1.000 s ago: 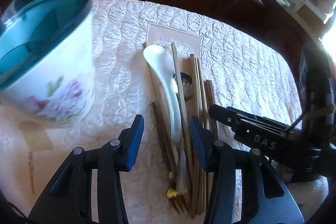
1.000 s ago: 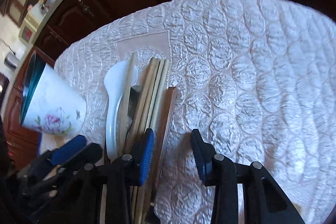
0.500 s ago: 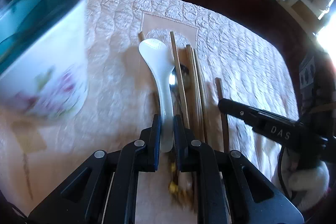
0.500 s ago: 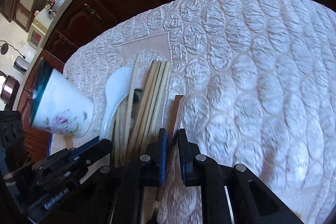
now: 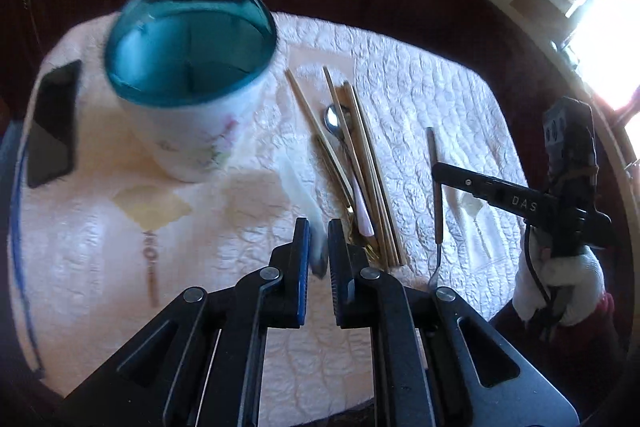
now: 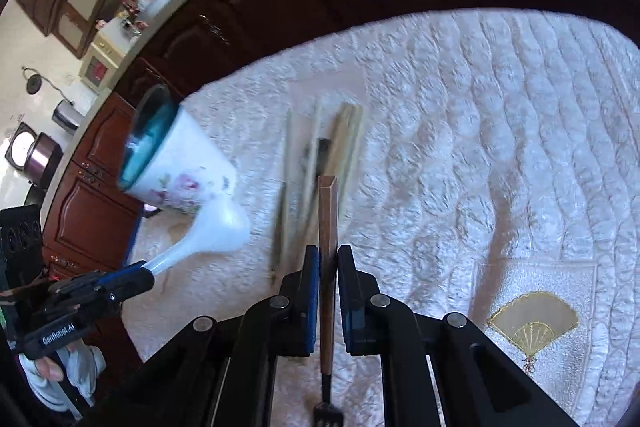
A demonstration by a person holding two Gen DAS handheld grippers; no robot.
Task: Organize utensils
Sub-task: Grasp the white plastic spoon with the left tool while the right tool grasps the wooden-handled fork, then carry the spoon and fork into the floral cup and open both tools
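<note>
While both grippers were spread over the utensil pile a second ago, each is now clamped on one piece and lifted off the cloth — the left gripper [image 5: 318,247] grips the handle of the white ceramic spoon [image 6: 218,231], the right gripper [image 6: 328,267] grips the brown-handled fork [image 6: 329,227] by its shaft, tines [image 6: 328,417] pointing back under the tool. Half a second ago the spoon still lay flat among the chopsticks; now it hangs in the air, bowl forward, just beside the floral cup [image 5: 192,75], motion-blurred in the left wrist view. The fork has come away from the right edge of the pile and stands well apart from it. Judgement: two pick-ups done, both pieces headed for the cup, which has a teal interior and appears to be divided; no utensil is visible in it. Left on the quilted tablecloth [image 5: 420,99]: the bundle of chopsticks [image 5: 360,155], a metal spoon [image 5: 334,119] lying among them, a pink-handled piece [image 5: 362,215] near their closer ends. A dark phone [image 5: 52,123] lies to the cup's left, out of the path. Possible trouble — both tools converge on one cup mouth, so they may crowd each other, and the long spoon bowl could knock the rim. Nothing else blocks the route.
</note>
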